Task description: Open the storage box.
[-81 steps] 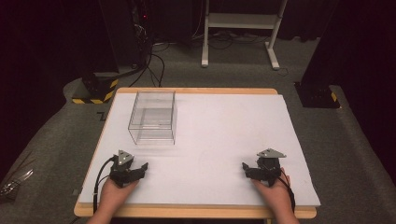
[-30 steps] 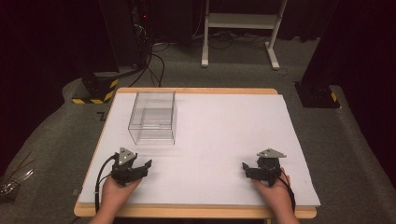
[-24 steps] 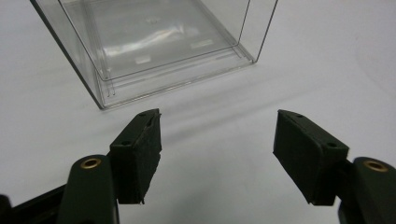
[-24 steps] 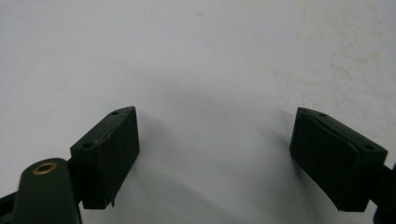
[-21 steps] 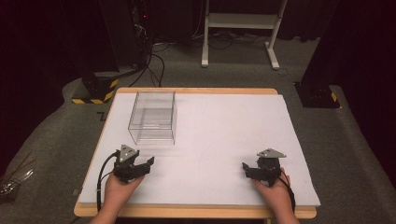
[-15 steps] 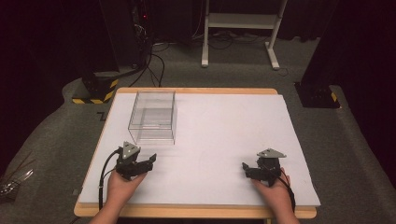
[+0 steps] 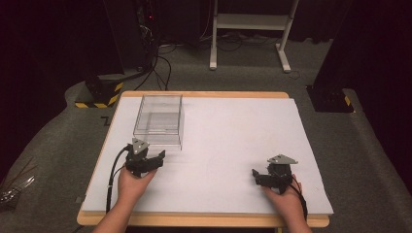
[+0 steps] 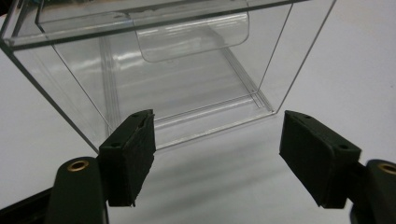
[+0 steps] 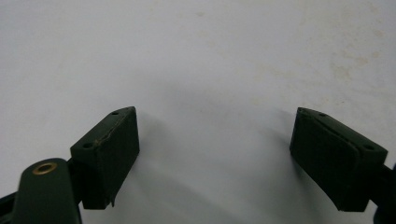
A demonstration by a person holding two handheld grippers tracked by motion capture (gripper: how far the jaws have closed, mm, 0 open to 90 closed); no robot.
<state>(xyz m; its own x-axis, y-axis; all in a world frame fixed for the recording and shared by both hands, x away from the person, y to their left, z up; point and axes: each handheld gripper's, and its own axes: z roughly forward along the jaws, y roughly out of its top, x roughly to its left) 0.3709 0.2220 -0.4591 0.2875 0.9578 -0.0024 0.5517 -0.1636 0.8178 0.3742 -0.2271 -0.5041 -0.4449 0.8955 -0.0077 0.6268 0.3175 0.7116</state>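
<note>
clear rectangular plastic box (image 7: pixel 159 120) sits on white-covered surface (image 7: pixel 233 145), far left part. left claw (image 8: pixel 219 156) just before box's near wall, jaws spread wide, empty, likely lined up for grasp. right claw (image 9: pixel 224 158) well apart, wide, empty, resting low.

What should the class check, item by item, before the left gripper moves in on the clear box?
1. Left gripper jaws open: ok.
2. Clear box straight ahead of the left jaws: ok.
3. Jaws not yet touching the box: ok.
4. Box empty inside: ok, nothing seen through its walls.
5. Right gripper well away from the box, jaws open over the bare white table cover: ok.
6. Box free to slide or fixed down: cannot tell.
</note>
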